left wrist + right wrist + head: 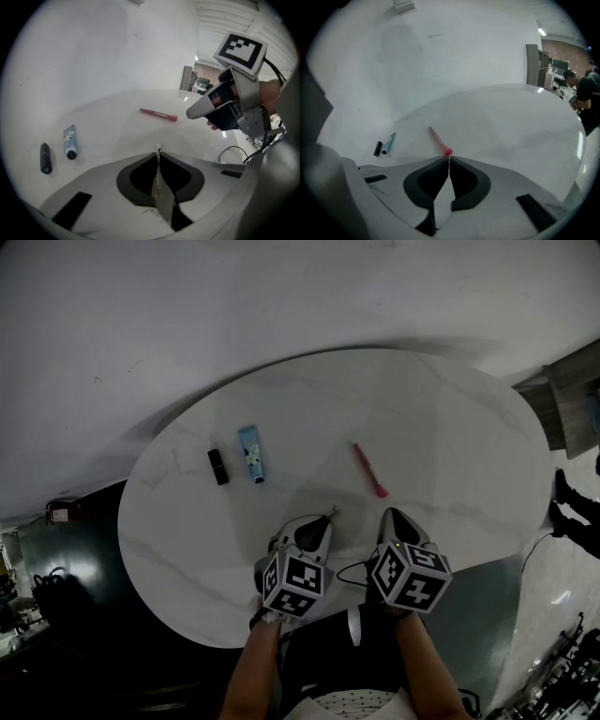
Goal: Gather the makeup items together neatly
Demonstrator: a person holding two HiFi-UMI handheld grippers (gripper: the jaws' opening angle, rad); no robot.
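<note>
While the pink stick [369,470] lies alone: I judge the gathering barely begun.
Done: black tube [217,466] and blue tube [251,454] lie just beside each other, roughly parallel, left of centre in the head view.
Left to do: the stick, right of centre and well apart from that pair, has to join them; then I'd line up all three.
Bench [450,427]: round and white, with faint grey veining like marble and a smooth, dull sheen.
Black tube: short and cylinder-like, with a glossy dark casing, probably hard plastic.
Blue tube: flattened squeeze tube, pale blue with print and a dark cap at the near end; it looks soft.
Stick: slim, straight and pink-red, with a rounded knob at the near end; too small for me to tell pencil from brush.
Left tongs [328,516]: tips together, nothing between them, over the bench at lower centre.
Right tongs [390,513]: tips together and empty, pointing at the stick's near end from just beside it.
</note>
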